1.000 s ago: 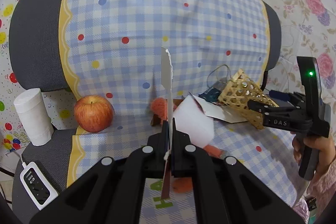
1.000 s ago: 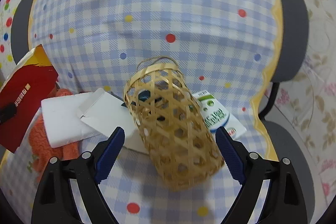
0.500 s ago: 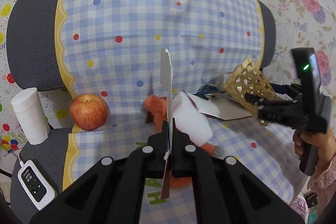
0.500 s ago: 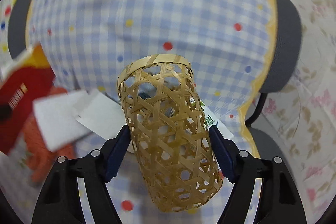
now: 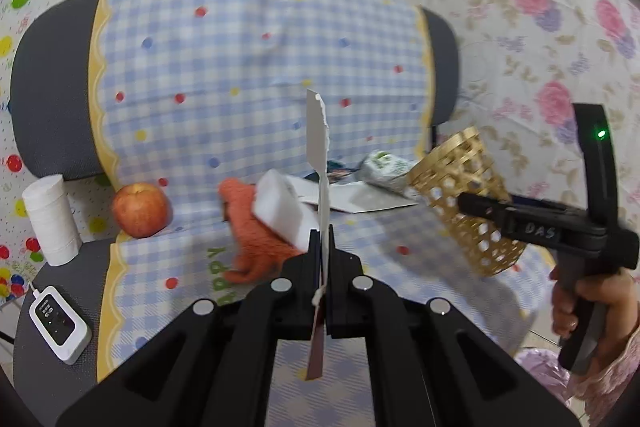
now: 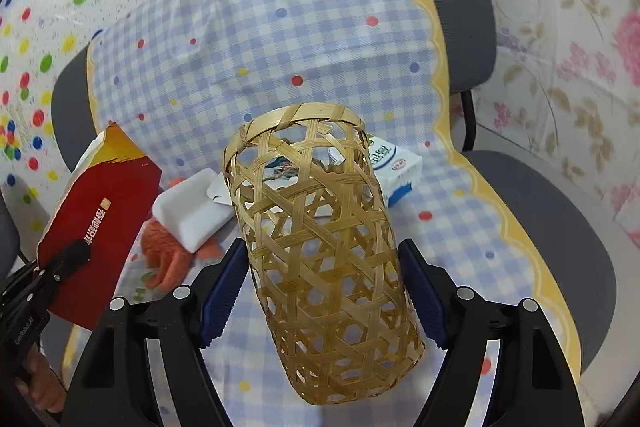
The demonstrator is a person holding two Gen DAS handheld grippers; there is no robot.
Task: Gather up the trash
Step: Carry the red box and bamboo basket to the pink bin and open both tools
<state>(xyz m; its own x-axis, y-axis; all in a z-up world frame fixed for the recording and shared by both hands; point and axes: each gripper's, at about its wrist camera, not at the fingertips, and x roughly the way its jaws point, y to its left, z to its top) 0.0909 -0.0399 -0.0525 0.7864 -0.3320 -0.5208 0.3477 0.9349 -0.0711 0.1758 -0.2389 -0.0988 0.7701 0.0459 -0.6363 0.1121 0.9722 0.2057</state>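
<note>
Basket (image 6: 328, 251) lifted, clamped between right tool (image 6: 322, 291)

On the seat of the grey office chair (image 5: 52, 107) draped with a blue-and-white checked cloth (image 5: 240, 67), a red apple (image 5: 139, 209) sits at my left, with a white roll of tissue (image 5: 50, 219) further left beside the cloth and a white remote-like device (image 5: 59, 323) in front of that roll. A white foam block (image 6: 192, 215) lies on an orange fuzzy glove (image 6: 168, 259) mid-seat. Behind them lie white paper sheets (image 5: 356, 197) and, to the right, a white milk carton (image 6: 394, 169). The woven bamboo basket (image 6: 324, 251) sits between my right gripper (image 6: 322, 287) fingers, in front of the carton. A red torn card (image 6: 96, 227) stands in my left gripper (image 5: 322, 259), left of the basket.
</note>
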